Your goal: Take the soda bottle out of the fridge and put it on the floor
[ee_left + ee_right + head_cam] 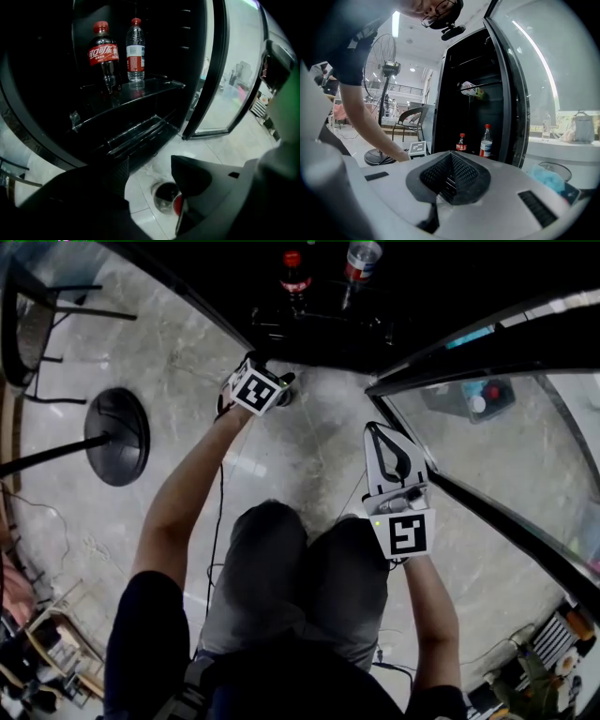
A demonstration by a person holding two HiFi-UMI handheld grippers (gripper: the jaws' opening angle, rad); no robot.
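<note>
- Flooring: pale, veined stone floor [309, 456] laid in large tiles, running right up to the bottom edge of the fridge.
- Fridge [154, 122]: tall cabinet, dark inside, with wire racks low down; its glass door [487, 474] stands swung open on the right.
- Glass shelf [159, 86]: low in the fridge, carrying two bottles.
- Soda bottle [104, 54]: dark cola with a red cap and red label, upright on the glass shelf, toward its left side, back from the front edge.
- Water bottle [135, 49]: clear, with a red cap, upright just beside the soda bottle on its right.
- Left gripper [150, 168]: pointed steeply down at the floor in front of the fridge's bottom edge, jaws spread wide and gripping nothing.
- Round dark object [164, 199]: on the floor below the gap between the left jaws, seen from above and partly hidden by one jaw, with a red part showing; what it is cannot be told.
- Right gripper [450, 168]: held near level above the person's knee, facing the open fridge, jaws clenched together and empty.
- Pedestal fan [117, 435]: round black base on the floor, left of the fridge.
- Chair [410, 119]: behind the fan.
- Cable [217, 521]: trailing across the floor by the person's left arm.
</note>
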